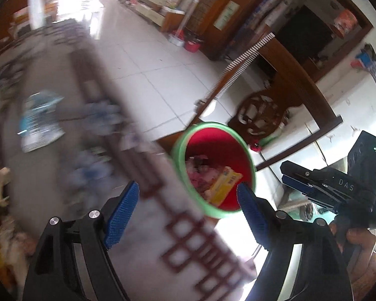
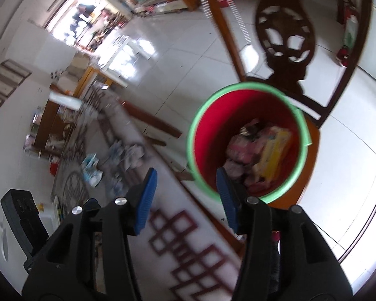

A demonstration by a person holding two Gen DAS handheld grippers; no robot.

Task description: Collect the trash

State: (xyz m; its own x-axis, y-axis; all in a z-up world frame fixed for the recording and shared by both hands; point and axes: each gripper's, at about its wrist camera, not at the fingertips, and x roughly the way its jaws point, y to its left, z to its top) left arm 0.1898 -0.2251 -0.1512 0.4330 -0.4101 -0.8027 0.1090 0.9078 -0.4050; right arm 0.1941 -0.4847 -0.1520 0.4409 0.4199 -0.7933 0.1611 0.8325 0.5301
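Note:
A red bin with a green rim (image 1: 214,168) (image 2: 247,140) stands on a wooden chair beside the table and holds pink and yellow wrappers (image 2: 265,148). My left gripper (image 1: 188,198) is open and empty, above the table edge just left of the bin. My right gripper (image 2: 186,188) is open and empty, above the table edge with its right finger over the bin's near rim. Crumpled blue-white paper trash (image 1: 95,135) (image 2: 127,155) and a teal-white wrapper (image 1: 40,120) (image 2: 91,168) lie on the table, blurred. The right gripper's body shows at the right of the left wrist view (image 1: 338,188).
The table (image 1: 143,225) (image 2: 188,238) has a white cloth with a dark red lattice pattern. A carved wooden chair back (image 2: 285,32) rises behind the bin. White tiled floor (image 1: 143,57) stretches beyond, with wooden furniture along the walls.

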